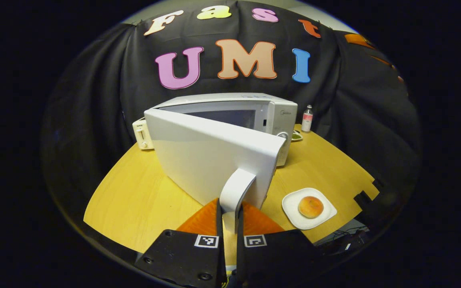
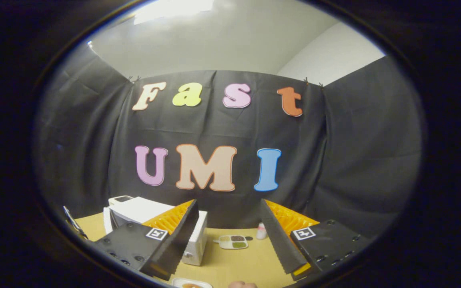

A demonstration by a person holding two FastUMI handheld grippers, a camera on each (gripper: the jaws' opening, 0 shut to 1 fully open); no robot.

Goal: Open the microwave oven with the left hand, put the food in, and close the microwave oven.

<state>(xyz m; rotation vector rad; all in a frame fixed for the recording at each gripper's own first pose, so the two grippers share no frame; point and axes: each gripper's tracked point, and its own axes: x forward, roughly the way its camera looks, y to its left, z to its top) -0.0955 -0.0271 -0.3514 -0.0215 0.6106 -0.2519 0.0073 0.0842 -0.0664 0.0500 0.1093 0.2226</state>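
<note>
Clamping the door handle (image 1: 234, 192), the left hand-held gripper (image 1: 230, 224) hides its lower end.

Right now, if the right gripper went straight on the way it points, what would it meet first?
The right gripper is open and aimed high, above the table. Nothing lies between its fingers, so it would probably reach the black cloth wall first, though depth is unclear.

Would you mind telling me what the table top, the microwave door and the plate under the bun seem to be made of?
Table top: looks like light wood or wood-look laminate, with faint grain and a matte sheen. Microwave door: smooth white shell, probably plastic or painted metal; its handle looks like moulded plastic. Plate: plain white, squarish with rounded corners, likely ceramic or melamine; I cannot tell which.
</note>
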